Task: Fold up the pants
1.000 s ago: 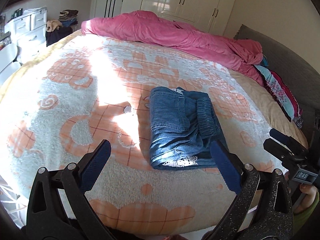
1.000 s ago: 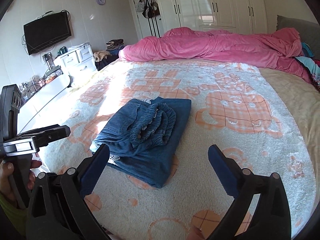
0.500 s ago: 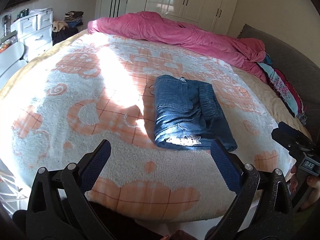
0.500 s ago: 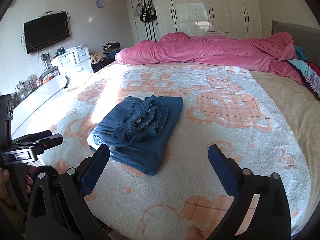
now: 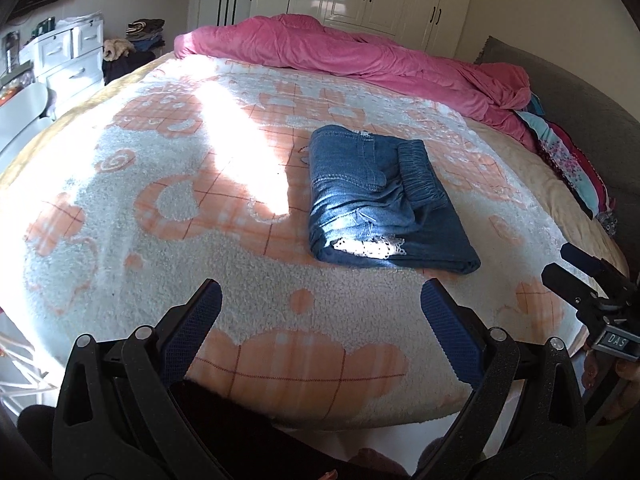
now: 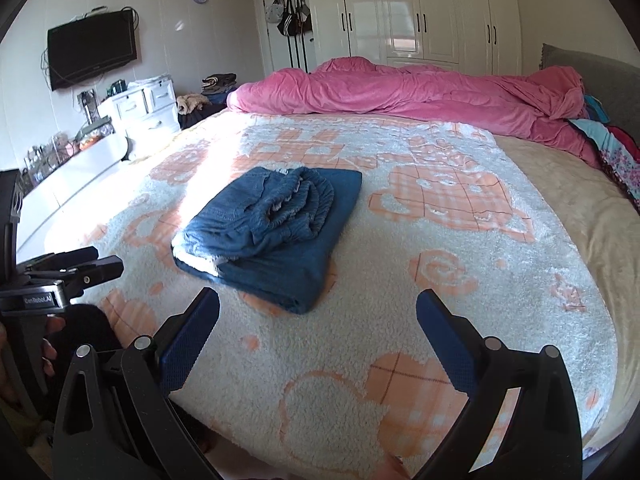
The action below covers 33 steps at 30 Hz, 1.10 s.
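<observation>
Blue denim pants (image 5: pixel 380 208) lie folded into a compact stack on the white and orange blanket (image 5: pixel 160 208), elastic waistband on top; the right wrist view shows the same pants (image 6: pixel 276 228) ahead and slightly left. My left gripper (image 5: pixel 320 312) hangs open over the near blanket edge, short of the pants, holding nothing. My right gripper (image 6: pixel 318 320) is open too, empty, just short of the stack's near corner. Each gripper shows at the side of the other's view: right gripper (image 5: pixel 580 276), left gripper (image 6: pixel 76 268).
A rumpled pink duvet (image 5: pixel 360 52) lies across the far side of the bed, with patterned pillows (image 5: pixel 568 156) at the right. White drawers (image 6: pixel 144 108), a wall TV (image 6: pixel 92 48) and a white wardrobe (image 6: pixel 420 12) stand beyond. A hand (image 6: pixel 48 352) grips the left tool.
Both grippers have drawn back from the folded pants toward the bed's near edge, still open. The pants lie unchanged.
</observation>
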Motion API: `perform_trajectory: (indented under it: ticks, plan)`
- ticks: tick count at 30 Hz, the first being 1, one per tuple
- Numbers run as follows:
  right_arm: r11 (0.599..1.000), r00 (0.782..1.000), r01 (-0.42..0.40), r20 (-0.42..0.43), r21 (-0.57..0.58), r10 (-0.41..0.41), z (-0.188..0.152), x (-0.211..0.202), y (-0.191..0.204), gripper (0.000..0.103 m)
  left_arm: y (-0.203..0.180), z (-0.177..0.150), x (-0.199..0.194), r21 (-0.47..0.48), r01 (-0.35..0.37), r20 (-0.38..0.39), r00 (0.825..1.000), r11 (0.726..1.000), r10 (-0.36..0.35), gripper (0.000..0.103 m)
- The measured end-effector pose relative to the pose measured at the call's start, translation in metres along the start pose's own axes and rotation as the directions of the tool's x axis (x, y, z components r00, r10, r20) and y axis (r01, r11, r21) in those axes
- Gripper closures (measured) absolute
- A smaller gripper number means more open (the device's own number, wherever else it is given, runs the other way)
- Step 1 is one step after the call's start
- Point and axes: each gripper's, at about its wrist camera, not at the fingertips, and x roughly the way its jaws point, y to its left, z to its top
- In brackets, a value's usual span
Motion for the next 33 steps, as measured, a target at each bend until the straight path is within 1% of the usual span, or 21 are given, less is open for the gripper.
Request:
perform_trajectory:
  ticks: [2,6,14,22,33]
  plan:
    - [1.0,1.0,-0.013,-0.022,0.005,0.013,-0.005,0.004,0.001,0.005,-0.001,-0.004,0.003,0.003,0.005,-0.015,1.0,1.0,-0.005,0.01]
    - [1.0,0.999,-0.018,-0.051,-0.002,0.018,-0.015,0.011,0.004,0.005,0.001,-0.009,0.007,-0.006,-0.007,-0.034,0.999,1.0,0.007,0.01]
    - [1.0,0.996,-0.022,-0.088,0.006,0.023,-0.026,0.022,0.005,0.005,0.002,-0.017,0.016,-0.009,-0.006,-0.062,0.998,1.0,0.005,0.009]
    - [1.0,0.995,-0.017,-0.096,0.004,0.017,-0.027,0.026,0.006,0.005,0.005,-0.021,0.022,-0.01,-0.013,-0.083,0.996,1.0,0.012,0.009]
    - [1.0,0.996,-0.008,-0.088,0.006,0.008,-0.026,0.025,0.006,0.005,0.006,-0.022,0.022,-0.013,-0.014,-0.085,0.996,1.0,0.013,0.009]
